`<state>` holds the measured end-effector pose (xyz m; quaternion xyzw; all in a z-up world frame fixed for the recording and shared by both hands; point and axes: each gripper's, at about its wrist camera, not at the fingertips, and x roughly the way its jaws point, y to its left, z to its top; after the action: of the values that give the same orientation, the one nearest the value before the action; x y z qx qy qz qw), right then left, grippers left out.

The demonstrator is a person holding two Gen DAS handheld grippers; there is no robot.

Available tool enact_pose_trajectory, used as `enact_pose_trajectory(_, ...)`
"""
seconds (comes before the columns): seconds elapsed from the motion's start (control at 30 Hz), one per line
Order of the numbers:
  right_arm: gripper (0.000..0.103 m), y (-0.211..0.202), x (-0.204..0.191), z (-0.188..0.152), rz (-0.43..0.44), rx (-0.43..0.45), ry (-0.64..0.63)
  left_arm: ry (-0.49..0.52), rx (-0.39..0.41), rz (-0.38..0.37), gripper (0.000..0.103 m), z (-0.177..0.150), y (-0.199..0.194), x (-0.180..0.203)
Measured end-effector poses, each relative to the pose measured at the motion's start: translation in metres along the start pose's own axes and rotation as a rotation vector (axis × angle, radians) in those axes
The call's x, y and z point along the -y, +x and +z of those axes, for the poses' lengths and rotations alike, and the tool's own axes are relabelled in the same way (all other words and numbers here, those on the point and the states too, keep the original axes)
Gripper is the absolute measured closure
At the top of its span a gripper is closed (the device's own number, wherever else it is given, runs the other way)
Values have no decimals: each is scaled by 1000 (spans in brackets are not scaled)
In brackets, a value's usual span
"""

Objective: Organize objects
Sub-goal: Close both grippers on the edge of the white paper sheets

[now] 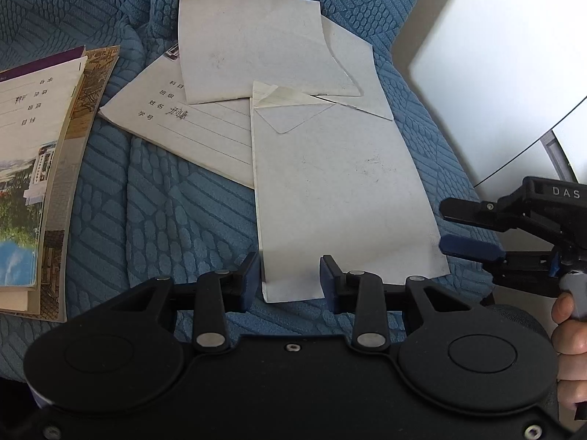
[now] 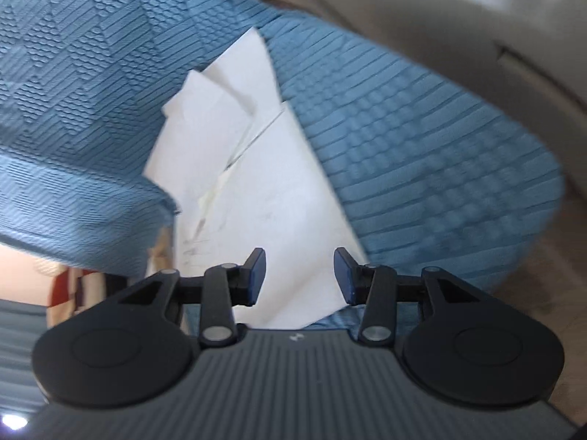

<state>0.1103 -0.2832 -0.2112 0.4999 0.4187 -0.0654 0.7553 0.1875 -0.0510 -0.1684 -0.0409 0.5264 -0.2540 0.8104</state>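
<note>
Several white booklets and sheets lie overlapping on a blue textured sofa cushion. The nearest white booklet has a folded top corner, and its near edge lies between the fingers of my left gripper. That gripper is open, and its pads do not press on the booklet. My right gripper hangs open just off the booklet's right edge. In the blurred right wrist view, my right gripper stands open over the same white booklet, with nothing held.
A lined notebook with handwriting and loose white sheets lie behind the booklet. A stack of books with picture covers sits at the left. A white panel stands past the cushion's right edge. A hand holds the right gripper's handle.
</note>
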Motion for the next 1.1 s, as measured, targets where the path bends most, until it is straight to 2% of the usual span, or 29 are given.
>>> enact_pose_trajectory(0.13,60,-1,-1,-3,-101,-11,-52,5,3,-7,70,0,-1,-1)
enact_pose_trajectory(0.3,61,-2,-4,-5,-133,-13,-108,9,9,-7,70,0,-1,-1)
enact_pose_trajectory(0.43,61,1,0,-1,-84,-29,-78,24,15,-2,70,-2,-1,2)
enact_pose_trajectory(0.8,58,13,3,-2,30,-90,7,-19,22,-47,67,-1,-2,-7)
enact_pose_trajectory(0.87,58,14,0,-2,24,-90,-2,-36,21,-57,67,0,-2,-10)
enact_pose_trajectory(1.1,59,23,-28,-4,-73,-101,-161,-82,15,-95,67,3,-2,-18)
